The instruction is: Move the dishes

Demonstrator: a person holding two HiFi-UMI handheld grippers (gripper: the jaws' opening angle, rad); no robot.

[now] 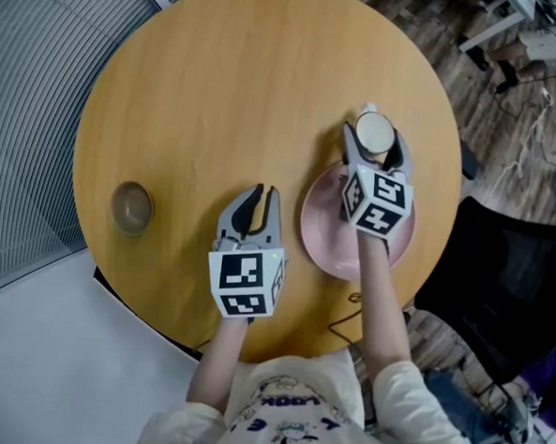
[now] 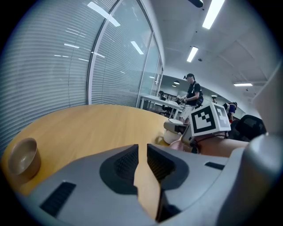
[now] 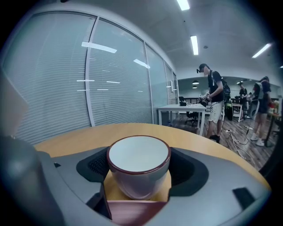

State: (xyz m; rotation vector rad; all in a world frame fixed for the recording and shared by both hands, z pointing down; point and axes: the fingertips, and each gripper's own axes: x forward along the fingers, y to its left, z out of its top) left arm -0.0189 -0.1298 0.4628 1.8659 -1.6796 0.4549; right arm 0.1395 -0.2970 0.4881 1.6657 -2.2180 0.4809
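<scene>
A white cup with a dark red rim (image 1: 374, 133) sits between the jaws of my right gripper (image 1: 374, 140), which is shut on it just past the far edge of a pink plate (image 1: 322, 236). In the right gripper view the cup (image 3: 139, 164) fills the gap between both pads, with the plate's rim (image 3: 137, 212) below it. My left gripper (image 1: 255, 204) rests shut and empty on the round wooden table (image 1: 220, 91), left of the plate. A small brown bowl (image 1: 130, 206) stands at the table's left edge; the left gripper view shows the bowl (image 2: 23, 159) low on the left.
A black chair (image 1: 505, 277) stands close to the table's right side. A glass wall with blinds (image 1: 42, 80) runs along the left. People (image 3: 214, 103) and desks are far behind the table.
</scene>
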